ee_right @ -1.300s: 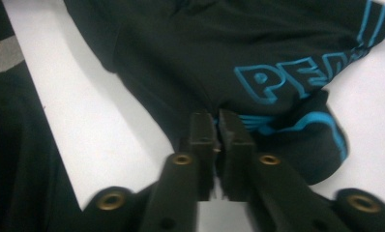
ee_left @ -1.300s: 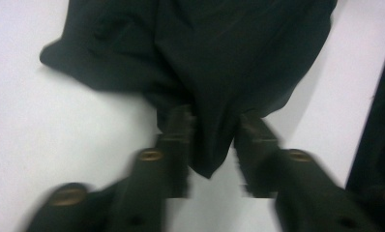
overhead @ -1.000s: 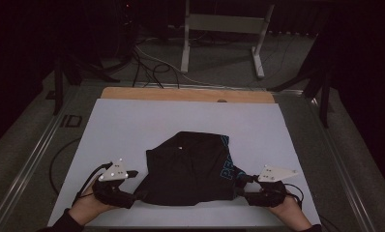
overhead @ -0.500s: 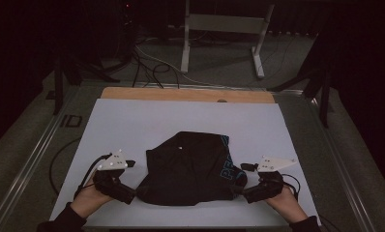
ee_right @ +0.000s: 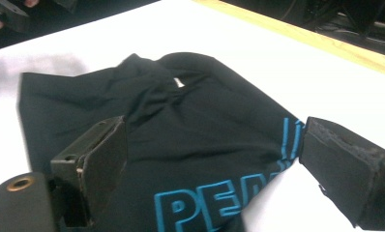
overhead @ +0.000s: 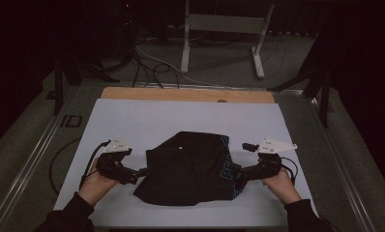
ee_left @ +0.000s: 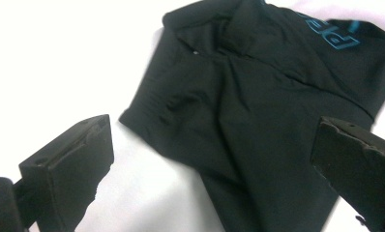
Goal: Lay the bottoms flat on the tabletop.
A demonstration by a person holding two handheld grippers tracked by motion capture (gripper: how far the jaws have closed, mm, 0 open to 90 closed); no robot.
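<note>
Your left gripper (overhead: pixel 143 171) sits at the lower left of the high view, jaws spread wide and empty at the garment's edge; your right gripper (overhead: pixel 240 175) mirrors it at lower right, equally wide. Between them, mid-frame on the white table (overhead: pixel 147 121), lies the black garment (overhead: pixel 190 166), rumpled and folded. It looks light, limp and prone to slump, so pinch a doubled edge or corner, not flat cloth.

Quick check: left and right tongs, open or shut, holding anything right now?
Left tongs: open, holding nothing, jaws spread at the black garment's left edge.
Right tongs: open, holding nothing, jaws spread over the garment's printed side.
</note>
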